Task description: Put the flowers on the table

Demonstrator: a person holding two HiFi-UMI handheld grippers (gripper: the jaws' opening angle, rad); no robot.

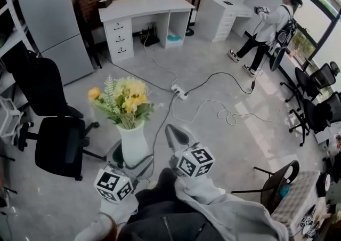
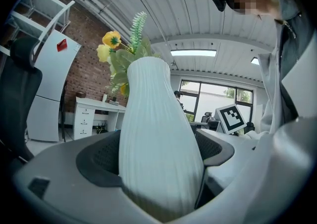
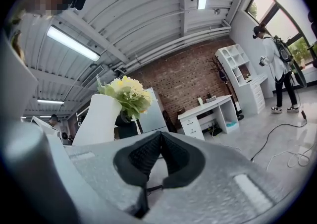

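Note:
A bunch of yellow and green flowers (image 1: 125, 98) stands in a white ribbed vase (image 1: 133, 144). My left gripper (image 1: 128, 162) is shut on the vase's body and holds it upright above the floor. In the left gripper view the vase (image 2: 158, 139) fills the space between the dark pads (image 2: 99, 161), with the flowers (image 2: 124, 49) at its top. My right gripper (image 1: 173, 136) is just right of the vase, shut and empty; in the right gripper view its pads (image 3: 143, 153) meet. The vase (image 3: 96, 119) and flowers (image 3: 126, 94) show to its left. A white desk (image 1: 144, 8) stands far off by the brick wall.
A black office chair (image 1: 53, 128) is close on the left, with a grey fridge (image 1: 53, 21) behind it. A power strip (image 1: 179, 91) and cables lie on the floor ahead. A person (image 1: 269, 26) stands at the far right near more chairs (image 1: 314, 101).

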